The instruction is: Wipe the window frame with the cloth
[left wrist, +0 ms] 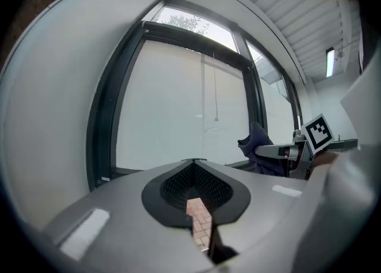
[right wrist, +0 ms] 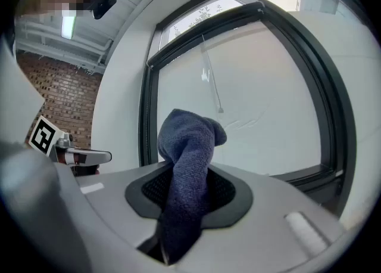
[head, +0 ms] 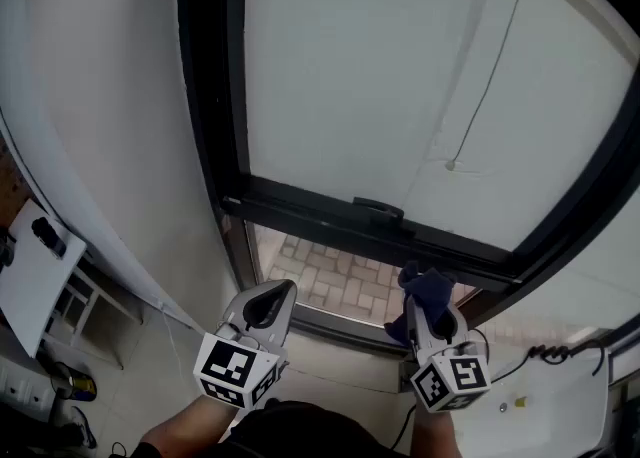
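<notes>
Cloth [right wrist: 189, 164], dark blue, is clamped between the jaws of the right gripper [head: 428, 314] and is bunched up past the tips. It is held close to the lower rail of the black window frame [head: 330, 218], ahead of that gripper; contact cannot be told. The left gripper [left wrist: 195, 189] is held apart to the left, jaws drawn together on nothing.
</notes>
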### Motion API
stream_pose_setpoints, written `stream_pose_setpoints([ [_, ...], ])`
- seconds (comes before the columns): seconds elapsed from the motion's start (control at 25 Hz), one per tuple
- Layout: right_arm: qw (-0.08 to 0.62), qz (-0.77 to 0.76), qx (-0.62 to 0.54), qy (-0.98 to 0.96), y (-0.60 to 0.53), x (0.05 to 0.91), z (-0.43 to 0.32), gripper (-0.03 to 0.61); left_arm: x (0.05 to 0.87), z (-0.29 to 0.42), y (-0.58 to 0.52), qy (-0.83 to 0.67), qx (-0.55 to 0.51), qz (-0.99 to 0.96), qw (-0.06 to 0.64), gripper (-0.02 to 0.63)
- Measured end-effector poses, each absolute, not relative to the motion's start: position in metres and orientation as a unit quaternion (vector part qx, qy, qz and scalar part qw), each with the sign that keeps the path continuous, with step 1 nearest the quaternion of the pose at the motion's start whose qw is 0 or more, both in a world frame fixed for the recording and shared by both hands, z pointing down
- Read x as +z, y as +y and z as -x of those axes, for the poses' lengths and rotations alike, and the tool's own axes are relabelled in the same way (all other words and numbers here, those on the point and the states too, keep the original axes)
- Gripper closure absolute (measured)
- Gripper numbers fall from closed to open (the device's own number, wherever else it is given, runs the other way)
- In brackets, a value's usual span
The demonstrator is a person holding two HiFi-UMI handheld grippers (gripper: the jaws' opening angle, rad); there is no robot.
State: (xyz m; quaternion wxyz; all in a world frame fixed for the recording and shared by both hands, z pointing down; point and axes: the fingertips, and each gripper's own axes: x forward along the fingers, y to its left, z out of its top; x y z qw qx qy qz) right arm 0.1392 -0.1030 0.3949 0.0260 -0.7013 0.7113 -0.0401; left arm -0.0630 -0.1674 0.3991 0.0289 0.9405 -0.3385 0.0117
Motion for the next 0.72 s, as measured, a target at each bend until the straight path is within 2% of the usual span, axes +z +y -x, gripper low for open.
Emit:
stream_pose_setpoints([
  [0.72, 0.012, 0.643, -0.044, 0.765, -0.188, 0.399, -0.006, 0.457, 0.399, 0.182, -0.216, -0.392, -0.002, -0.920, 0.024, 0.620],
])
